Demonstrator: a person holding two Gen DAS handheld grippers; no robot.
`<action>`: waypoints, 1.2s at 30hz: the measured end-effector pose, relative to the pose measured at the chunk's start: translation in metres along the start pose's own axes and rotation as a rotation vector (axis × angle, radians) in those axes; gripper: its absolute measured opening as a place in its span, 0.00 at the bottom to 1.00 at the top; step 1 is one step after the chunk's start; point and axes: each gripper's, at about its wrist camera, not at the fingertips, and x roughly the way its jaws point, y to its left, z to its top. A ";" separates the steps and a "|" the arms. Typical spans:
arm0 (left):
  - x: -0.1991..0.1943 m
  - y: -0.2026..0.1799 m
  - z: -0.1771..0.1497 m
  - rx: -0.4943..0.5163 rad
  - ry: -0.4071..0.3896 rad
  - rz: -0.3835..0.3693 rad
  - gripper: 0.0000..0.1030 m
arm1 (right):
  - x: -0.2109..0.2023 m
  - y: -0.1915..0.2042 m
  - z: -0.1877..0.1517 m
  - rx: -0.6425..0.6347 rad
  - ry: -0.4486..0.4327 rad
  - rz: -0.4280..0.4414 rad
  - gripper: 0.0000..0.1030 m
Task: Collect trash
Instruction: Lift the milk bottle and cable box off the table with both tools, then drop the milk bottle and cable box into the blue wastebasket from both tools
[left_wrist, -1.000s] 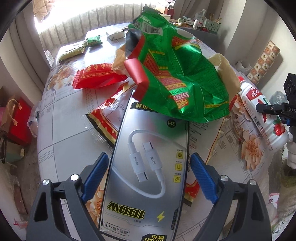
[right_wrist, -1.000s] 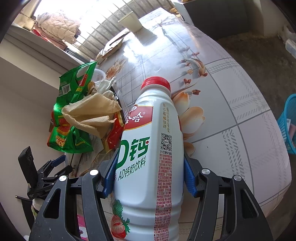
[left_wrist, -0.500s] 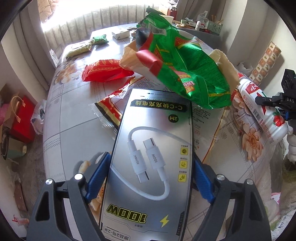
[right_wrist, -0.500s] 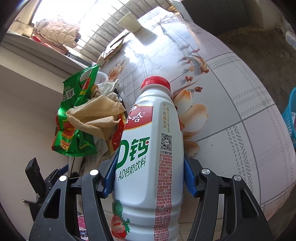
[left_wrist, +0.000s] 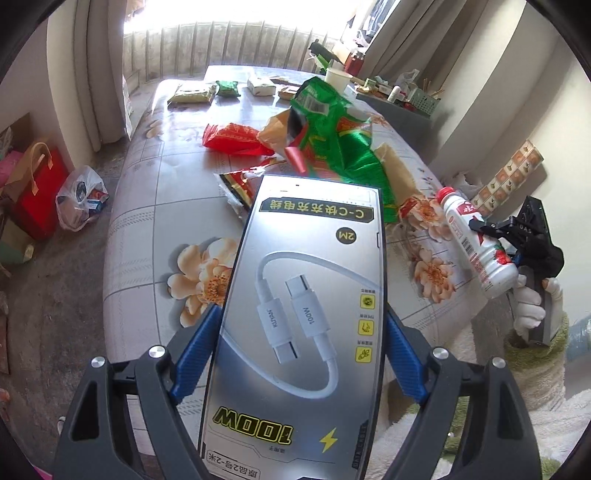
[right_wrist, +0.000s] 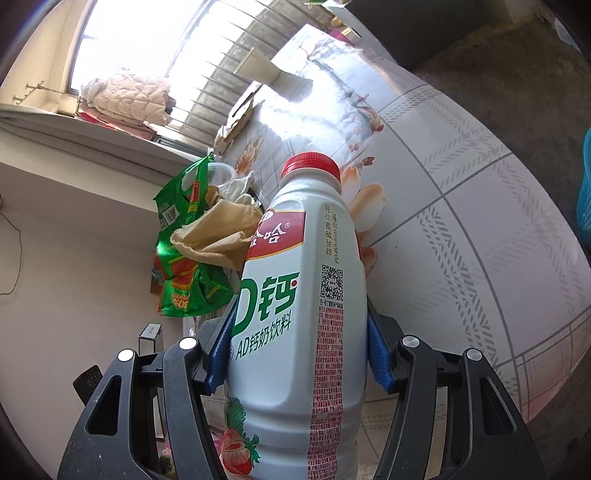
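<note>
My left gripper (left_wrist: 301, 354) is shut on a silver cable package (left_wrist: 303, 314) printed "100W", held above the near end of the floral table (left_wrist: 147, 221). My right gripper (right_wrist: 297, 347) is shut on a white milk-drink bottle (right_wrist: 299, 314) with a red cap, lifted off the table; the bottle also shows at the right of the left wrist view (left_wrist: 476, 247). A green snack bag (left_wrist: 332, 144), a crumpled brown paper (right_wrist: 218, 236) and a red wrapper (left_wrist: 232, 138) lie in a heap on the table.
A striped red wrapper (left_wrist: 236, 184) lies in front of the heap. Small packets (left_wrist: 192, 94), a box (left_wrist: 260, 85) and a paper cup (left_wrist: 338, 77) sit at the far end. A plastic bag (left_wrist: 79, 199) and a red bag (left_wrist: 37, 184) are on the floor left. A blue basket (right_wrist: 583, 192) stands right.
My left gripper has pulled back and up from the heap with the cable package, so more table shows. My right gripper keeps the bottle and has tilted and drawn back a little.
</note>
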 end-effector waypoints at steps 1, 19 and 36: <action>-0.005 -0.006 0.001 0.004 -0.010 -0.029 0.80 | -0.006 -0.002 -0.002 0.004 -0.011 0.009 0.55; 0.129 -0.345 0.133 0.419 0.209 -0.490 0.80 | -0.200 -0.139 -0.040 0.307 -0.468 -0.070 0.55; 0.455 -0.590 0.122 0.447 0.592 -0.285 0.80 | -0.160 -0.382 0.048 0.717 -0.395 -0.195 0.60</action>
